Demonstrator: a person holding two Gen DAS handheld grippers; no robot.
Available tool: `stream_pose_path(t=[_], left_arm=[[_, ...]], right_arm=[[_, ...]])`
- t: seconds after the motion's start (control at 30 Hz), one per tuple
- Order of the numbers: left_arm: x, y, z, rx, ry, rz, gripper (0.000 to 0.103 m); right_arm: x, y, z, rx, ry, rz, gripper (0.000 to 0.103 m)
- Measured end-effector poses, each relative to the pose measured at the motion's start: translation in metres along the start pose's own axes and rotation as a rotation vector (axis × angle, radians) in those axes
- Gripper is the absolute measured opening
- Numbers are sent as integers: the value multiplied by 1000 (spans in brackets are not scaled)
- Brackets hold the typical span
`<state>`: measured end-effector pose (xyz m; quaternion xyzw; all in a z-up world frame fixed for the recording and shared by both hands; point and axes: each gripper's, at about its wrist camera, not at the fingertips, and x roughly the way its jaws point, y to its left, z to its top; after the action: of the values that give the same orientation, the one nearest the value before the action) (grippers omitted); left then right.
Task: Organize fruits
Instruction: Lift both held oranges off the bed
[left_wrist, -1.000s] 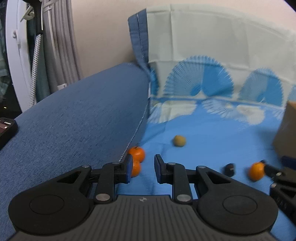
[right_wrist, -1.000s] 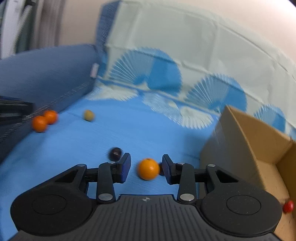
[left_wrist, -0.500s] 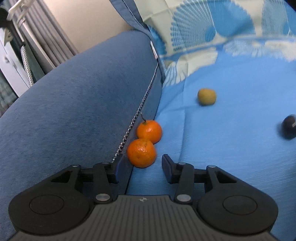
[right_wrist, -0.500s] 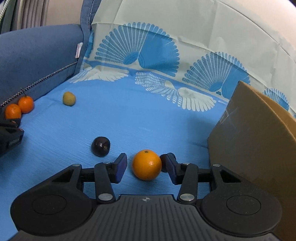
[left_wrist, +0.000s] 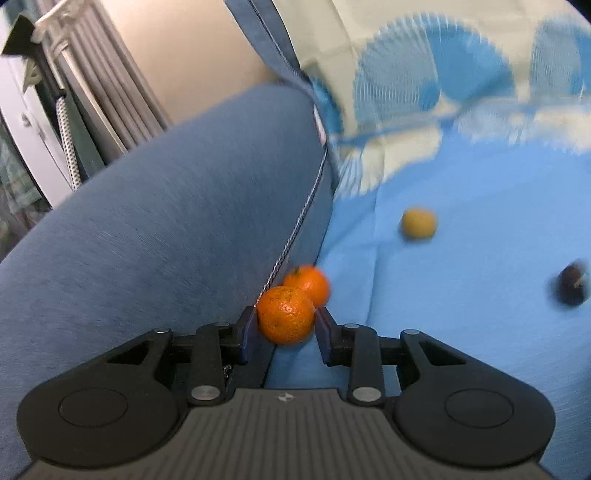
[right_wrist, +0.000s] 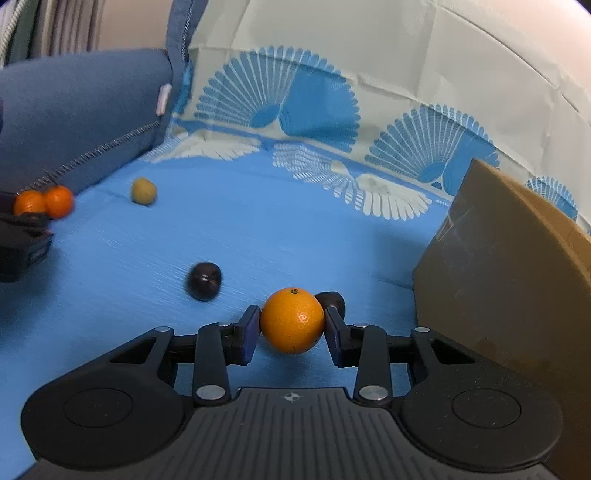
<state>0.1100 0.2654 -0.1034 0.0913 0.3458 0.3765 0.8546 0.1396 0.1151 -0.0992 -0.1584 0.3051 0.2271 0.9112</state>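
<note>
My left gripper (left_wrist: 284, 321) is shut on a mandarin (left_wrist: 286, 320) beside the sofa arm (left_wrist: 166, 229); a second mandarin (left_wrist: 310, 283) lies just behind it. My right gripper (right_wrist: 291, 321) is shut on an orange (right_wrist: 292, 320) on the blue cloth (right_wrist: 295, 229). A dark fruit (right_wrist: 204, 280) lies to its left and another dark fruit (right_wrist: 332, 301) sits behind its right finger. A yellow-green fruit (right_wrist: 144, 191) lies further back. The left gripper (right_wrist: 22, 236) and both mandarins (right_wrist: 44, 201) show at the right wrist view's left edge.
A cardboard box (right_wrist: 517, 266) stands at the right of the right gripper. A patterned cloth (right_wrist: 332, 92) covers the sofa back. The yellow-green fruit (left_wrist: 419, 223) and a dark fruit (left_wrist: 571, 286) lie right of the left gripper.
Both grippers have moved forward and closed: the left onto the near mandarin, the right onto the orange. Half a second ago both fruits sat loose between open fingers.
</note>
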Motion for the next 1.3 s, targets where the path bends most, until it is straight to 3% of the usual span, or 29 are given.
stream_pose_path(t=[0.1, 0.17, 0.3, 0.4, 0.47, 0.6, 0.77, 1.0, 1.13, 1.3], left_arm=[[-20, 18, 2, -129, -9, -192, 37], [-30, 30, 1, -212, 16, -361, 37], [-62, 51, 0, -329, -12, -530, 37], [-76, 57, -3, -344, 66, -639, 37], [-72, 49, -4, -269, 189, -705, 37], [-79, 38, -12, -107, 329, -747, 37], [-81, 34, -23, -95, 461, -821, 38], [-77, 21, -31, -61, 485, -804, 39], [-70, 20, -36, -65, 513, -831, 42], [-77, 9, -37, -18, 468, -810, 42]], right_arm=[[-19, -4, 4, 15, 11, 64, 39], [-35, -6, 5, 28, 20, 117, 39], [-75, -7, 2, 29, 32, 192, 39], [-109, -5, -3, -1, 31, 232, 39], [-130, -4, -7, -10, 33, 264, 39], [-153, 4, -24, -65, 67, 314, 39], [-139, 12, -43, -105, 185, 309, 39], [-124, 0, -55, -24, 326, 329, 39], [-122, 3, -59, -34, 337, 327, 40], [-122, 5, -57, -30, 331, 327, 40]])
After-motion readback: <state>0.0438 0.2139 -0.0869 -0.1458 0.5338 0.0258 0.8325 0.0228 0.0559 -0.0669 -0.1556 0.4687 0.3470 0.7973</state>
